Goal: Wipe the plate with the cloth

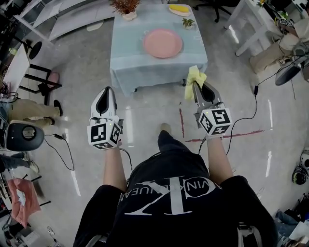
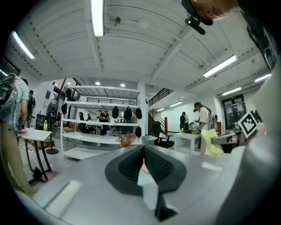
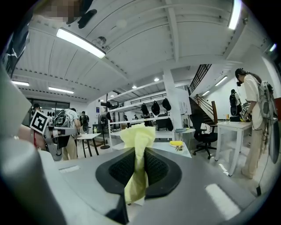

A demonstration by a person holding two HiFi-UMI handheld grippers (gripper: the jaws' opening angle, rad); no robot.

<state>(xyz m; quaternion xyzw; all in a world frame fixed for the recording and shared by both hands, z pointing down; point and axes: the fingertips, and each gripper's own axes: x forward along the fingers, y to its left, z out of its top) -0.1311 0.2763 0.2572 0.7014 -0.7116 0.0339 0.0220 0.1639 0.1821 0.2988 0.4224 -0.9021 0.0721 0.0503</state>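
A pink plate (image 1: 162,43) lies on a small table covered by a light blue cloth (image 1: 140,62), ahead of me. My right gripper (image 1: 197,86) is shut on a yellow cloth (image 1: 194,78), which sticks up from between its jaws (image 3: 137,141) just short of the table's near right corner. My left gripper (image 1: 105,94) hangs over the floor to the left of the table's front, jaws shut with nothing between them (image 2: 143,154). A sliver of the pink plate (image 2: 144,167) shows past the left jaws.
On the table's far edge stand a dried plant in a white pot (image 1: 125,8), a white dish with something yellow (image 1: 179,8) and a tiny potted plant (image 1: 188,22). Chairs, desks and cables line both sides. Red tape (image 1: 182,123) marks the floor. People stand at desks (image 3: 251,114).
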